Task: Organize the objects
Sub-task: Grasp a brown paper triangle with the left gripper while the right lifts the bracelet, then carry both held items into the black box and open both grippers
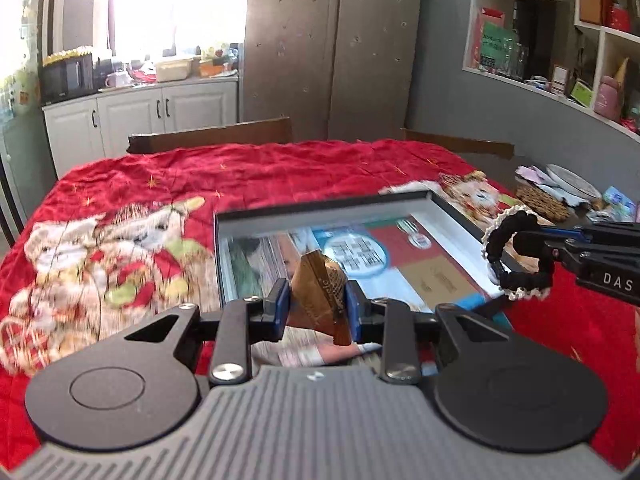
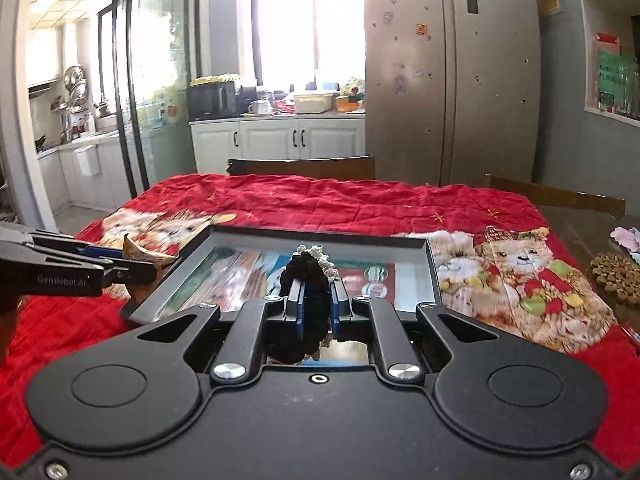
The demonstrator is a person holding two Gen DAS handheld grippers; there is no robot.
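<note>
Left gripper is clamped on a crinkly gold snack packet, pinched across its middle and hanging over the near end of the shallow grey tray. The packet looks light, thin and slippery, so a mid-body pinch seems right. Off to its right, the right gripper is squeezed shut on a black braided bracelet with white lace trim, which stands edge-up between the pads above the tray's near half. It looks soft and springy and would likely deform rather than break. The tray sits on the red bear-print cloth covering the desk.
</note>
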